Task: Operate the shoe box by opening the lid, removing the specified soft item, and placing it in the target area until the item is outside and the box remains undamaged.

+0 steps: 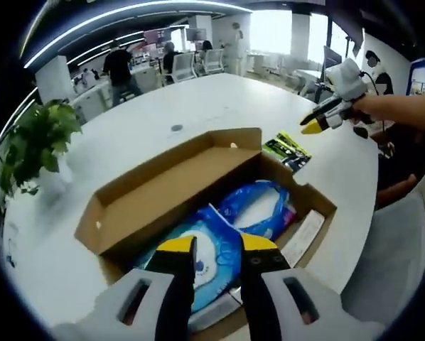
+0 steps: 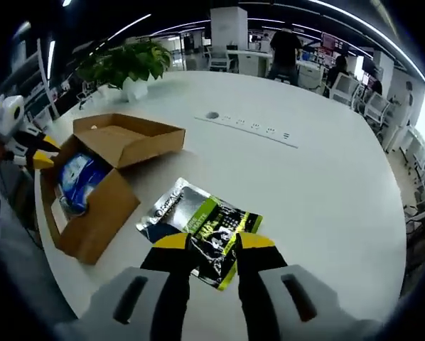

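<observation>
White surface [image 2: 326,185], box [image 2: 92,206] open, left. Right claw [image 2: 207,241] narrow over pouch [image 2: 198,227], left claw [image 1: 218,245] narrow above blue pack [image 1: 212,256]; could snag cardboard.

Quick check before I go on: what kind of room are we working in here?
Most likely an open-plan office or meeting area. The box sits on a large white table with a built-in socket strip; office chairs, desks with people at them and a potted plant stand around it under long ceiling light strips.

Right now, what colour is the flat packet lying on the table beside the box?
Black and lime green packet, with silvery-white print; clearest in the right gripper view.
</observation>
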`<state>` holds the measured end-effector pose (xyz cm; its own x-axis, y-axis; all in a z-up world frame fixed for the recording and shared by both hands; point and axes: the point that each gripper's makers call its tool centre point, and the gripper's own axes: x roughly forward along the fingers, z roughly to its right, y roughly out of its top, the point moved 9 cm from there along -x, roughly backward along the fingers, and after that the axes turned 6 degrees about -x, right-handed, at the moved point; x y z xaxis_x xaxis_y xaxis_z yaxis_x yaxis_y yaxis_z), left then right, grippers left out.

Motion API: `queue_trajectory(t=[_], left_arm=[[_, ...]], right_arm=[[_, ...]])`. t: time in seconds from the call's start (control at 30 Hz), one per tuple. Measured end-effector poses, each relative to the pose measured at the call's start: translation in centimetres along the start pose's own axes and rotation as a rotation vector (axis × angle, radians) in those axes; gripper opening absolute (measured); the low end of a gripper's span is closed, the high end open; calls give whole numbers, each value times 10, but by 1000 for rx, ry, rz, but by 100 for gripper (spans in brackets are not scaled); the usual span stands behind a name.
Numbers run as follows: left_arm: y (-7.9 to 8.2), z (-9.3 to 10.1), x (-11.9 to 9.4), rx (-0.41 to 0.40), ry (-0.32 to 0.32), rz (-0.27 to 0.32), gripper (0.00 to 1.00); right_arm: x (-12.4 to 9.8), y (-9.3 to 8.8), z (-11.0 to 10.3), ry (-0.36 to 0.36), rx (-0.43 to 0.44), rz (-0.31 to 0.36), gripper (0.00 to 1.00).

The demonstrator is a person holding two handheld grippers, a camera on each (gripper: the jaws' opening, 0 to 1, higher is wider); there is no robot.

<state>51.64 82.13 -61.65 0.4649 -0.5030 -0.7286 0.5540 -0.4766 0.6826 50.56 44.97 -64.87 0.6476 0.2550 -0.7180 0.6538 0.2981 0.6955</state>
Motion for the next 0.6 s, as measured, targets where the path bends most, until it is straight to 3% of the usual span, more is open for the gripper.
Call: queue_trajectory(t=[0.6], left_arm=[[-39,-29,-46,-73,92,28,25]], right_arm=[[-21,28,-67,119,-75,77,29]])
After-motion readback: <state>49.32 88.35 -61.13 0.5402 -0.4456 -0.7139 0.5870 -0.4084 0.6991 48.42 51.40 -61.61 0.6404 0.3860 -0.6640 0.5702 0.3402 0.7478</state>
